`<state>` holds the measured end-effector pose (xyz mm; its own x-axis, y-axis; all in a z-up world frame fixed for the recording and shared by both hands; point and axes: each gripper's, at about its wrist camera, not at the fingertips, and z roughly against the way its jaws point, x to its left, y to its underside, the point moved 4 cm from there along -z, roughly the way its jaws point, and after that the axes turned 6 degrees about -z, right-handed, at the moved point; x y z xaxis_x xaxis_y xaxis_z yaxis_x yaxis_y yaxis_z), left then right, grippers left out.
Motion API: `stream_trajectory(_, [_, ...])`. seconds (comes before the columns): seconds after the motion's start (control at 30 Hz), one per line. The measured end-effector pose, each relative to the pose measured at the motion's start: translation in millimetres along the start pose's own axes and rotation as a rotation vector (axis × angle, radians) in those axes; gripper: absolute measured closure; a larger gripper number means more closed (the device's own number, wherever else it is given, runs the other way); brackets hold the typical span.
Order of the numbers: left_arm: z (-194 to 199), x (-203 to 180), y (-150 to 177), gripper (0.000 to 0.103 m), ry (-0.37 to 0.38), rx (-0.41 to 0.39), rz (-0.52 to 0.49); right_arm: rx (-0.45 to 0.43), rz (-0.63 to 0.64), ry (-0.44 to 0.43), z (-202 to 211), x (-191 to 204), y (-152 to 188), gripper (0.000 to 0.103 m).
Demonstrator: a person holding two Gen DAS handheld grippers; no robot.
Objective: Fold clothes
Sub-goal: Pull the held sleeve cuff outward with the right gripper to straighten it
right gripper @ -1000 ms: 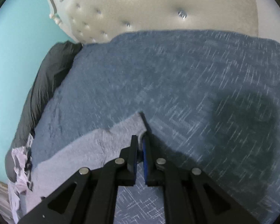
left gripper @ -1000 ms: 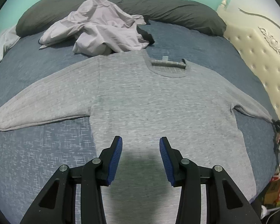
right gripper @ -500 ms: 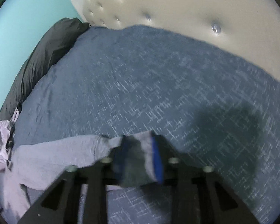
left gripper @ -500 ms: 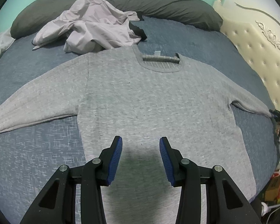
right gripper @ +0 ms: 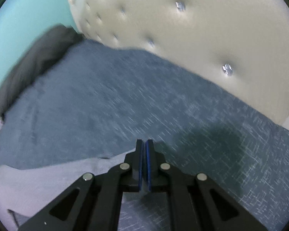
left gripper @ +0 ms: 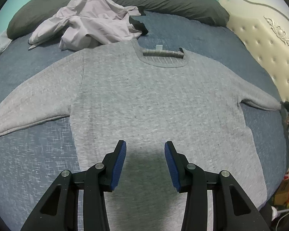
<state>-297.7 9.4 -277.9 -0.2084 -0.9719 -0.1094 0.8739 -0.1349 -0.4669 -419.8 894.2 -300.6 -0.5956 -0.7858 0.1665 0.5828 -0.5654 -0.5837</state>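
Left claw (left gripper: 145, 163), spread with nothing between its blue pads, hangs over the lower body of the grey sweater (left gripper: 154, 104), which lies flat, face up and unfolded on the blue bed (left gripper: 28, 165), both sleeves outstretched. Right claw (right gripper: 144, 165) is pressed together at the right cuff; whether cloth is pinched cannot be told. No fold is made yet; a crumpled lilac garment (left gripper: 90, 25) near the collar crowds the bed.

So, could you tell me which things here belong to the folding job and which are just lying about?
Belongs to the job:
- grey sweater, spread flat on the bed
- left gripper, open above its hem
- right gripper, shut at the sleeve's end

Lying about:
- crumpled lilac garment
- dark pillow
- tufted headboard
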Motion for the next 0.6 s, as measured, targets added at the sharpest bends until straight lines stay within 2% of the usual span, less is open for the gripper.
stream_trajectory(0.07, [-1.4,1.6,0.2,0.058,0.001,0.000,0.003,0.010,-0.036,0.057,-6.3,-10.8,0.1,0.100])
stream_trajectory(0.1, [-1.8,3.3,0.9,0.058,0.001,-0.001,0.006,-0.014,-0.075,0.057,-3.0,-18.5,-2.6,0.100])
stream_trajectory(0.27, [-4.0,13.0,5.6,0.058,0.006,-0.012,0.029,-0.101,-0.149,-0.019,27.2,-27.4,-1.9,0.099])
stream_trajectory(0.47, [-7.8,32.4,11.0,0.058,0.020,-0.041,0.083,-0.070,-0.036,-0.215,52.5,44.0,27.0,0.098])
stream_trajectory(0.53, [-8.9,41.3,10.3,0.058,0.023,-0.049,0.096,-0.044,0.021,-0.280,59.3,85.5,42.8,0.096])
stream_trajectory(0.57, [-9.4,45.7,10.0,0.058,0.024,-0.053,0.102,-0.028,0.054,-0.316,63.3,109.7,51.8,0.091])
stream_trajectory(0.6, [-10.0,50.2,9.7,0.058,0.026,-0.057,0.108,-0.003,0.086,-0.362,64.9,139.1,61.3,0.082])
